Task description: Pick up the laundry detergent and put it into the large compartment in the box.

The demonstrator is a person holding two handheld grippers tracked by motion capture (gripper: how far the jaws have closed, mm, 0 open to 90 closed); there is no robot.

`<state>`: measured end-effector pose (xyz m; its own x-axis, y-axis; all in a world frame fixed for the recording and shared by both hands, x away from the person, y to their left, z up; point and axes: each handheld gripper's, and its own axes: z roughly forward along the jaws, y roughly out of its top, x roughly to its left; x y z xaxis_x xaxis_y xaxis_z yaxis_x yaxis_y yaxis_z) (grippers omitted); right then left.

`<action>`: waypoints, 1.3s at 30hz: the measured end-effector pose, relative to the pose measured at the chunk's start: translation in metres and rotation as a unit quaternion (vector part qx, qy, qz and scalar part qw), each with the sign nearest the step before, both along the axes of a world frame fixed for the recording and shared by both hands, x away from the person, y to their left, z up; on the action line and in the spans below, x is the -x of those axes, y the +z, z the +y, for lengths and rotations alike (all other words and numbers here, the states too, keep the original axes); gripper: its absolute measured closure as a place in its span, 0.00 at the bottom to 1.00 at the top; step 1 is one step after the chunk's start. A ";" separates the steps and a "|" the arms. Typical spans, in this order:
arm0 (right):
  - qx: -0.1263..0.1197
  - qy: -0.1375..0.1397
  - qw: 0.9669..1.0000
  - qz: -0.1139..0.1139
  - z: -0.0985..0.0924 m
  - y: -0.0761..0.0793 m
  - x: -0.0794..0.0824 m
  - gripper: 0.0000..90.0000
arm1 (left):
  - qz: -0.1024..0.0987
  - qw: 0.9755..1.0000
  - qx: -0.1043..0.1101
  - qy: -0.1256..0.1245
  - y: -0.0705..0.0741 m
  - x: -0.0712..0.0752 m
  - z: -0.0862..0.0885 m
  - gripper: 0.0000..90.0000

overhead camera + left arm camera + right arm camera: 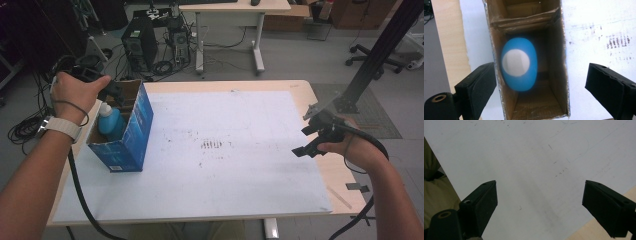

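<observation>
A blue cardboard box (pixel 130 135) stands open-topped at the left of the white sheet (pixel 225 150). Inside it a blue bottle with a white cap (pixel 110 121) stands upright. My left gripper (pixel 112 92) hovers over the box's far end. In the left gripper view I look straight down into the box (pixel 560 50) onto the bottle's white cap (pixel 515 62); the jaws stand wide apart, one on each side of the box, holding nothing. My right gripper (pixel 310 140) hangs open above the sheet's right edge, and the right gripper view has only bare white sheet (pixel 536 165) between the jaws.
The wooden table (pixel 340 175) shows around the sheet, with a strip of tape near its right front corner. A cardboard divider (pixel 524 18) crosses the box beyond the bottle. Behind the table stand a computer tower (pixel 140 42), cables and another desk (pixel 235 7).
</observation>
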<state>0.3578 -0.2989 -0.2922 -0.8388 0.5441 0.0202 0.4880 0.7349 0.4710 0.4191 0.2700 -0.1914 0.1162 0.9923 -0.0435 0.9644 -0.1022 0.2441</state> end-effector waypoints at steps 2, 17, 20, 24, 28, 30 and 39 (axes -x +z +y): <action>0.000 0.000 1.000 0.000 0.001 0.001 0.000 0.14 | -0.001 1.000 0.000 -0.003 0.002 0.000 -0.001 0.11; 0.002 0.005 1.000 0.001 0.005 0.005 -0.001 0.14 | -0.034 0.998 0.006 -0.058 0.032 0.008 -0.016 0.10; 0.002 0.004 1.000 0.001 0.006 0.006 -0.002 0.14 | -0.041 0.997 0.009 -0.070 0.037 0.010 -0.020 0.09; -0.001 0.003 1.000 0.002 0.007 0.006 -0.002 0.14 | -0.046 0.995 0.009 -0.089 0.041 0.013 -0.028 0.08; -0.002 0.004 1.000 0.003 0.009 0.006 -0.003 0.14 | -0.059 0.992 0.009 -0.110 0.045 0.017 -0.037 0.08; -0.001 0.004 1.000 0.003 0.010 0.007 -0.003 0.14 | -0.061 0.991 0.009 -0.121 0.047 0.019 -0.042 0.08; -0.001 0.007 1.000 0.004 0.016 0.007 -0.005 0.14 | -0.071 0.979 0.003 -0.193 0.048 0.029 -0.067 0.08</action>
<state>0.3626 -0.2832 -0.2852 -0.8464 0.5319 0.0280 0.4812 0.7411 0.4683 0.3904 0.2033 -0.1433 0.4869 0.8735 -0.0054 0.8107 -0.4496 0.3750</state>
